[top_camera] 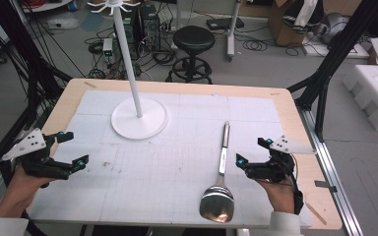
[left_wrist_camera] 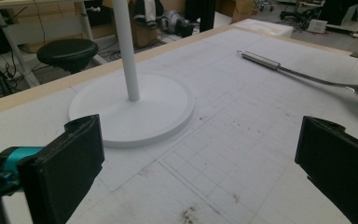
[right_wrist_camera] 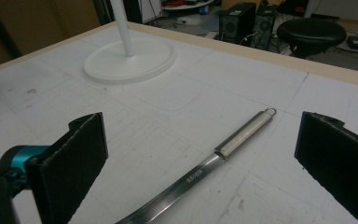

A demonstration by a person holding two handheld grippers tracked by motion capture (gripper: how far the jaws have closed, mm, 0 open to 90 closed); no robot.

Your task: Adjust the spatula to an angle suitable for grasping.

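Note:
A steel ladle (top_camera: 221,167) lies flat on the white gridded mat, its bowl toward the near edge and its handle (right_wrist_camera: 245,133) pointing away. A white stand (top_camera: 139,118) with a round base, a tall pole and hooks on top rises at the mat's far left-centre. My right gripper (top_camera: 252,151) hovers open just right of the ladle's handle, nothing between its jaws. At the mat's left side my left gripper (top_camera: 73,150) is open and empty, facing the stand's base (left_wrist_camera: 133,109).
The wooden table (top_camera: 295,118) carries the mat. Behind it on the floor stand a black stool (top_camera: 193,42), computer cases and tangled cables. White foam blocks (top_camera: 374,93) lie to the right, and black frame legs flank both sides.

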